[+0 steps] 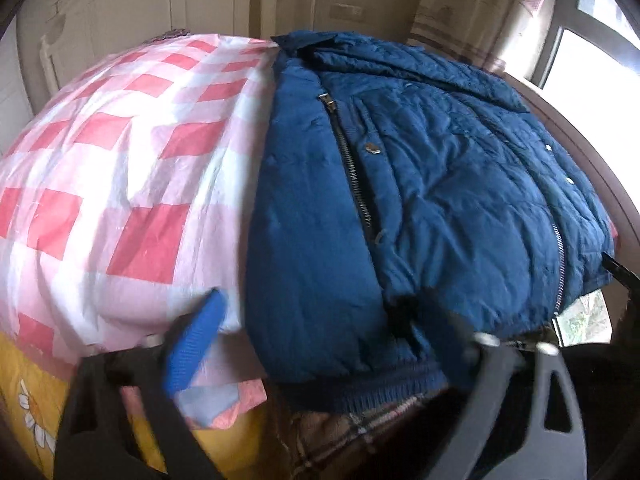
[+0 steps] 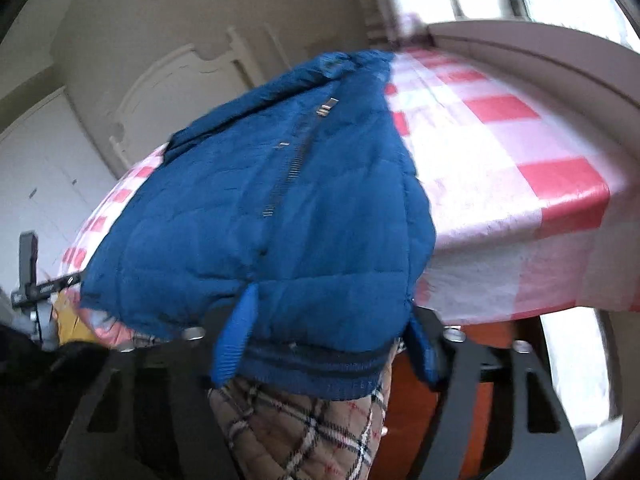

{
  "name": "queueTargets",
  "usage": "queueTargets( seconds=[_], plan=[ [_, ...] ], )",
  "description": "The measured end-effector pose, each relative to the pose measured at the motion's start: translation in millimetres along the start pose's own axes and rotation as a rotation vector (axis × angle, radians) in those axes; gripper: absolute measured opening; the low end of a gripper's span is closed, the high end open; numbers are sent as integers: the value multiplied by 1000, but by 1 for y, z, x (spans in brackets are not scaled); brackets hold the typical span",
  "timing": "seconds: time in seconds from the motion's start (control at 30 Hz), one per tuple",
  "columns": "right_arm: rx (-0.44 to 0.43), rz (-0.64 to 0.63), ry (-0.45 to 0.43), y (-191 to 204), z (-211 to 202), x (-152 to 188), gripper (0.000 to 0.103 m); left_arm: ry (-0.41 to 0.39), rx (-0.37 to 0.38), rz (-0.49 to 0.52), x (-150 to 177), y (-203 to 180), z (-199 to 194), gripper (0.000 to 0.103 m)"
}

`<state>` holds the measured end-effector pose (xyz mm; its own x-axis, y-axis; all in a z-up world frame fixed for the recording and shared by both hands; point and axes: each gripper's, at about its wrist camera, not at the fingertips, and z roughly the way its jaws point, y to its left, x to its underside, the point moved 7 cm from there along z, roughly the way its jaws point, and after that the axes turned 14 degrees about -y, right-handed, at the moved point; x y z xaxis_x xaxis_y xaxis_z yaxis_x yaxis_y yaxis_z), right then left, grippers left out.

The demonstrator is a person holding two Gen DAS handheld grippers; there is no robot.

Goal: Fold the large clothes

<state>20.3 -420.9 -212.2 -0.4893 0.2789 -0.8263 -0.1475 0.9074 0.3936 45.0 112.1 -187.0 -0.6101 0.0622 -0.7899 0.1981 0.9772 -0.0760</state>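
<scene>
A navy quilted jacket (image 1: 400,200) lies on a bed covered with a red-and-white checked sheet (image 1: 120,160); its zipper runs down the front and its ribbed hem (image 1: 360,392) hangs over the near edge. My left gripper (image 1: 320,344) is open, its jaws wide apart at the hem's left corner, blue left pad (image 1: 192,344) beside the fabric. In the right wrist view the jacket (image 2: 260,220) fills the centre. My right gripper (image 2: 328,352) is open with both blue pads (image 2: 236,340) straddling the hem (image 2: 312,372).
A plaid lining (image 2: 300,432) hangs below the hem. A yellow flowered quilt (image 1: 32,392) shows under the sheet. A pale headboard (image 1: 140,12) stands behind, a window (image 1: 592,40) to the right. The other gripper's black frame (image 2: 28,276) shows at the left.
</scene>
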Motion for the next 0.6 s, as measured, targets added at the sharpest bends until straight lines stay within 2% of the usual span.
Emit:
queueTargets(
  seconds=[0.03, 0.2, 0.27, 0.4, 0.43, 0.57, 0.6],
  plan=[
    [-4, 2, -2, 1, -1, 0, 62, -3, 9, -5, 0, -1, -2, 73],
    [9, 18, 5, 0, 6, -1, 67, 8, 19, -5, 0, -2, -3, 69],
    [16, 27, 8, 0, 11, 0, 70, 14, 36, -7, 0, -5, -3, 61],
    [25, 52, 7, -3, 16, 1, 73, 14, 54, -7, -1, -8, -7, 54],
    [30, 53, 6, -4, 16, 1, 74, 16, 48, 4, -1, -8, -6, 54],
    [29, 68, 8, -3, 18, 5, 77, 1, -24, 40, -1, -9, 4, 69],
    [33, 57, 9, -1, 18, 6, 71, -3, -41, 53, -1, -9, 5, 71]
  ],
)
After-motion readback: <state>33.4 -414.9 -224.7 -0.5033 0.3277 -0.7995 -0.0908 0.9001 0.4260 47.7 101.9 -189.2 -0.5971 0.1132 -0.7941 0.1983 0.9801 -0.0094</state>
